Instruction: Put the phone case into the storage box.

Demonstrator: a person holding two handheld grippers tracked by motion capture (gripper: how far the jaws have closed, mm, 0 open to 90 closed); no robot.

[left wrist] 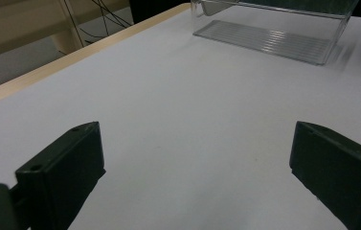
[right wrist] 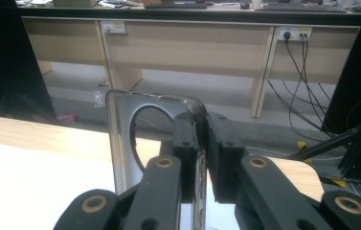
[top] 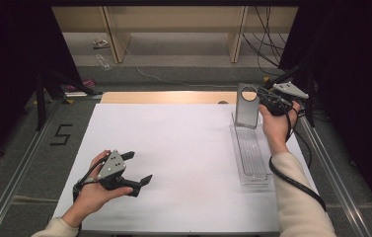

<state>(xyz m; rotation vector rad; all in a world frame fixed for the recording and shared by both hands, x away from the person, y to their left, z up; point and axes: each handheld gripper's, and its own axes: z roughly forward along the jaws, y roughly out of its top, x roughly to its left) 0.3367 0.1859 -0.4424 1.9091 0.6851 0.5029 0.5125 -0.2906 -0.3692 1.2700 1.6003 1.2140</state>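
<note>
While right tongs (top: 266,104) clamp edge of flat grey metal plate with round hole (top: 247,105), we hold it upright at far end of clear plastic ribbed tray (top: 250,153) on white tabletop (top: 183,148). Left tongs (top: 140,168) wide open, idle. We judge placing unfinished; release remains.

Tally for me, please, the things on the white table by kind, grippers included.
Grippers: 2, the left gripper open, the right gripper shut on the panel.
Clear tray: 1.
Grey panel with a round hole: 1.
Total: 4.
</note>
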